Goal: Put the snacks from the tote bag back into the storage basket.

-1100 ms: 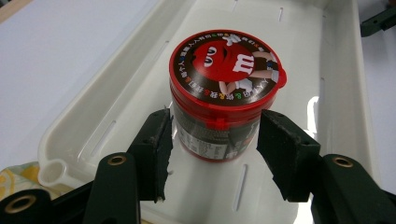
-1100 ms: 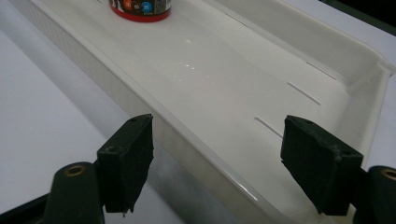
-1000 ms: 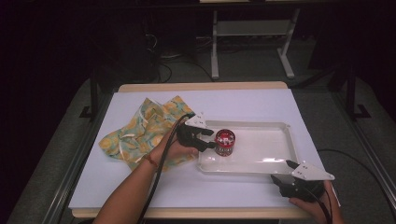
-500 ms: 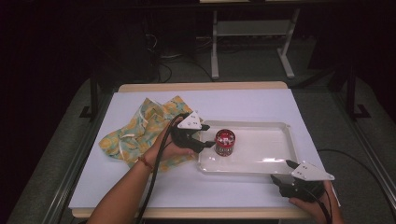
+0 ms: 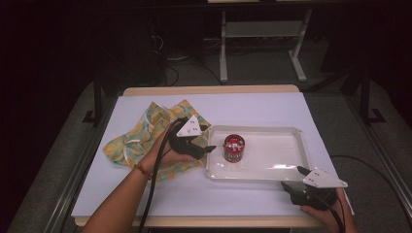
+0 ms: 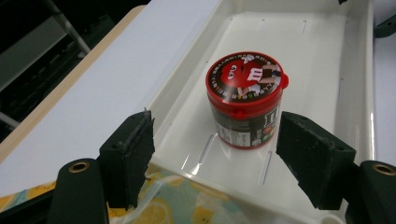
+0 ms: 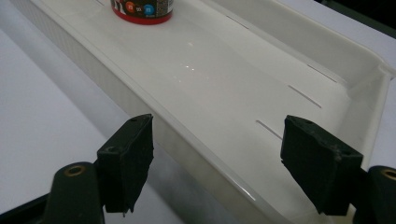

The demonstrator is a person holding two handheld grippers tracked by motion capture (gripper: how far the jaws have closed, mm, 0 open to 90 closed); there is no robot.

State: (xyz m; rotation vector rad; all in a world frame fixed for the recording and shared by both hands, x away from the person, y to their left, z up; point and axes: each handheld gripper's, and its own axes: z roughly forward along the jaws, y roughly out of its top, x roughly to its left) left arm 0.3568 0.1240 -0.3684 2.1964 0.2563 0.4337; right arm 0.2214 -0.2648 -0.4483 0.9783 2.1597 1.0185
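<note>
High view, left to right. Patterned cloth (image 5: 145, 141), yellow and green, lies crumpled on the white table cover (image 5: 145, 194), at about 9 o'clock from the tray. The person's left hand (image 5: 167, 154) rests over the cloth's right part and carries the left gripper (image 5: 210, 148), which points toward 3 o'clock at the tray's left end.

Left gripper: jaws spread, nothing pinched; they have just been opening. In the left gripper view the red candy tub (image 6: 245, 100) stands upright in the gap ahead of the two pads, clear of both, the right pad nearer to it than the left. The pads hover over the tray's near rim, with cloth beneath them at the bottom of that view.

Red candy tub (image 5: 233, 148): upright on the floor of the white tray (image 5: 291, 167), in the tray's left third, just at 3 o'clock from the left gripper's tips, not touching them. Lid is on, printed face up.

Right gripper (image 5: 297, 171): held by the right hand (image 5: 324, 208) at the tray's 5 o'clock corner, well apart from the tub. Jaws spread, pinching nothing; in the right gripper view they straddle the tray's long wall (image 7: 140, 98), with the tub's base (image 7: 142, 10) far off at 12 o'clock.
</note>
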